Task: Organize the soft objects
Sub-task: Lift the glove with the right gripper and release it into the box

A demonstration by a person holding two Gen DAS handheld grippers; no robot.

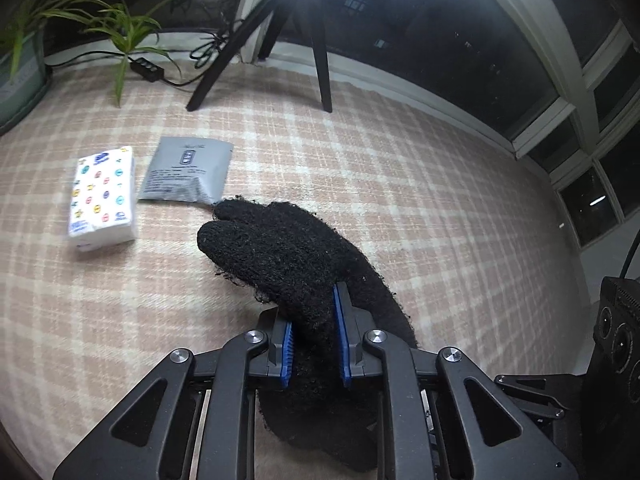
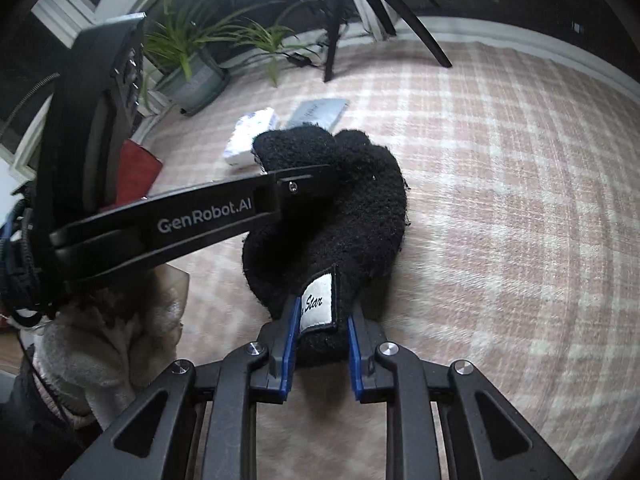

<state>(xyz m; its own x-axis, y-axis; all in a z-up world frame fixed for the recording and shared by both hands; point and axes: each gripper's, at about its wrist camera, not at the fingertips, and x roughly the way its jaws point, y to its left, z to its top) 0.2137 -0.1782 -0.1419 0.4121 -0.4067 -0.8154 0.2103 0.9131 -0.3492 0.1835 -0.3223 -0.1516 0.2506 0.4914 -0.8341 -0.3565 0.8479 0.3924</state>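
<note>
A black fuzzy glove [image 1: 292, 256] is held by both grippers above a pink plaid cloth [image 1: 400, 184]. My left gripper [image 1: 314, 320] is shut on the glove near its palm; the glove's finger tips point away towards the far left. My right gripper [image 2: 323, 320] is shut on the glove's cuff [image 2: 320, 308], where a white label reads "Star". In the right wrist view the glove [image 2: 360, 200] curves up and the left gripper [image 2: 304, 180] reaches in from the left and clamps its far end.
A white patterned tissue pack [image 1: 102, 196] and a grey flat pouch [image 1: 186, 170] lie on the cloth ahead to the left. Potted plants [image 1: 24, 64], a black tripod [image 1: 316, 40], cables and a window ledge stand behind. A beige fluffy fabric [image 2: 100, 332] lies at the left.
</note>
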